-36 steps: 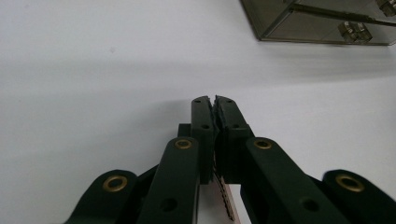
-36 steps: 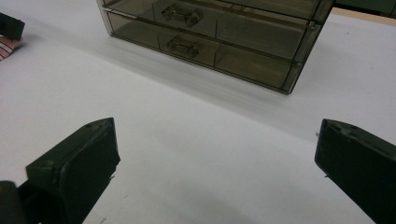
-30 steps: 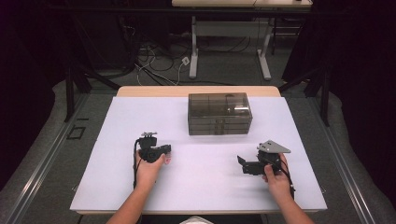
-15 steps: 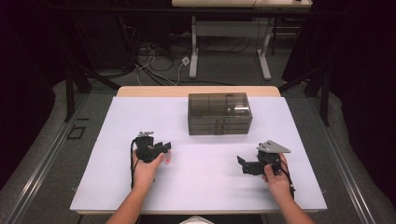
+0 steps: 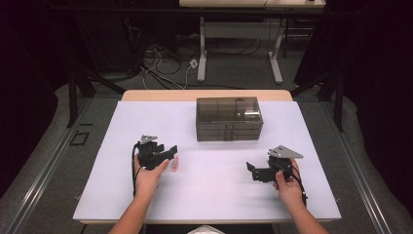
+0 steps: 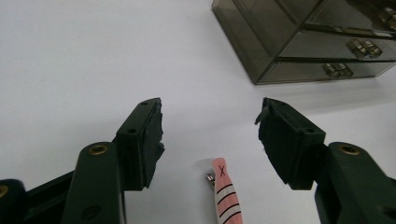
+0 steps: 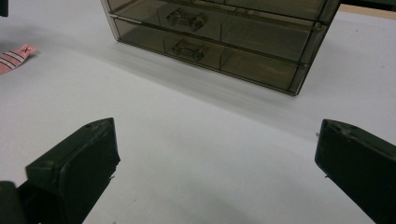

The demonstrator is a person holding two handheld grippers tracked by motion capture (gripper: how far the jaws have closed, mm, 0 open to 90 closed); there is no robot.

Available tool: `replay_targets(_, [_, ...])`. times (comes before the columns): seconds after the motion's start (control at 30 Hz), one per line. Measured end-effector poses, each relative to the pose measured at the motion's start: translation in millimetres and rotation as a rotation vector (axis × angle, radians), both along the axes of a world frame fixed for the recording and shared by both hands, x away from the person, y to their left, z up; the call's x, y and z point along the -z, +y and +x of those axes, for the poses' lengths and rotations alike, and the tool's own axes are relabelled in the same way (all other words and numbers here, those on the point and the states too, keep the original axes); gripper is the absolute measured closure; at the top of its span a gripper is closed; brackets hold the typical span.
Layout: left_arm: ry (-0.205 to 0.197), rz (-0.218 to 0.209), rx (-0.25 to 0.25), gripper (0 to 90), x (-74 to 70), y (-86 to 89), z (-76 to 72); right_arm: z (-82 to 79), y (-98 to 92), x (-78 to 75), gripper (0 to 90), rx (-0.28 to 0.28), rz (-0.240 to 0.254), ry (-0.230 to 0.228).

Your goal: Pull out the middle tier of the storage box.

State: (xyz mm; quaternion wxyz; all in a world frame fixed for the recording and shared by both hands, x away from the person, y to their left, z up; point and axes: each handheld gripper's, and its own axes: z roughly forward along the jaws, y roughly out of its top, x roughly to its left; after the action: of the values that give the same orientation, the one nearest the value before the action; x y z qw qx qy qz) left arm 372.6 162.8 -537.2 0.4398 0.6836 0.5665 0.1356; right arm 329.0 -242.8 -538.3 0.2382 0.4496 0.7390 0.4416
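Just beside the left claw, a small pink clip is seen lying flat on the white surface, on the near side of the smoky drawer box and to its left. In the left gripper view the clip is found low between the two black jaws, which have just been opening; the pads are not pressed on it, so the claw is counted as released. The right claw is held well apart from the drawer box, nearer the person and to its right, with its jaws spread wide over bare surface and nothing between them.

The clip is judged to be light, narrow and stiff, probably with a smooth printed face that could slide under a loose pinch. Dark stripes and a small cross are marked on it, and a little metal piece is seen at the end towards the drawer box. It would best be taken across its narrow width near the middle, with the pads brought down close to the surface, since so flat a thing offers little height to catch.

The near end of the clip is cut off by the bottom edge of the left gripper view. Whether it is a hair clip or some other clasp cannot be told. The contents of the drawers are obscured by the tinted walls.
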Motion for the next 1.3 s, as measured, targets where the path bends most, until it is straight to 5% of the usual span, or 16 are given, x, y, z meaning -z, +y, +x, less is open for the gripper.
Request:
replay_targets(0.27, [-0.033, 0.003, 0.041, 35.5, -6.6, -4.8, -2.8, 3.9, 4.1, -3.7, 0.0, 0.022, -0.006, 0.022])
replay_targets(0.57, [0.016, -0.037, 0.044, 20.3, -2.2, -3.3, 0.5, 13.9, 14.0, -13.9, 0.0, 0.037, 0.037, 0.044])
replay_targets(0.87, [0.016, -0.054, 0.025, 15.3, -2.2, 0.2, 2.2, 30.0, 31.4, -14.2, 0.7, 0.014, 0.068, 0.06])
replay_targets(1.3, [0.001, -0.054, 0.03, 15.4, -6.1, 0.1, -0.1, 47.1, 49.5, -17.8, 25.2, 0.027, 0.219, 0.08])
